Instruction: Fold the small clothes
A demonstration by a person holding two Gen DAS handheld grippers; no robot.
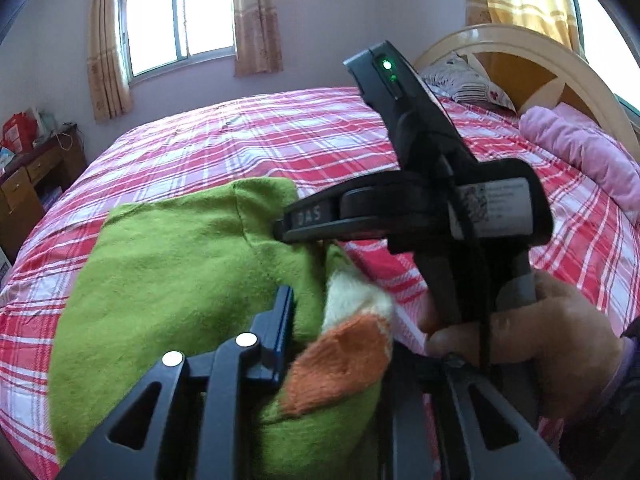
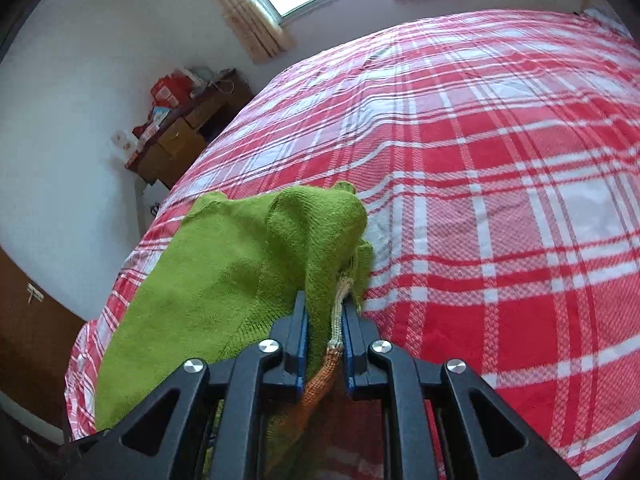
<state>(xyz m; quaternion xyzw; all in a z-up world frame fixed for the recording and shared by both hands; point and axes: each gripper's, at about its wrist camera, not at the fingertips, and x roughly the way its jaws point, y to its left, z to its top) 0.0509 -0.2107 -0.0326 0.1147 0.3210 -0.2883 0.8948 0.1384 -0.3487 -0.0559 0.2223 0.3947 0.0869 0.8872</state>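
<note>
A small green knit sweater (image 1: 168, 264) with orange and white patches (image 1: 340, 364) lies partly lifted over the red plaid bed (image 1: 280, 136). My left gripper (image 1: 332, 340) is shut on the sweater's bunched edge; only its left finger (image 1: 280, 336) shows, the cloth hides the other. My right gripper (image 1: 288, 224) is seen from the side, held by a hand (image 1: 532, 328), its tip pinching the sweater's edge. In the right wrist view my right gripper (image 2: 324, 320) is shut on a fold of the green sweater (image 2: 224, 276), with orange trim (image 2: 324, 372) between the fingers.
The plaid bedspread (image 2: 500, 200) spreads far and right. A pink quilt (image 1: 580, 152), pillows (image 1: 464, 76) and a curved headboard (image 1: 560, 64) are at the right. A wooden desk (image 2: 180, 140) with clutter stands by the wall at the left, under a curtained window (image 1: 176, 20).
</note>
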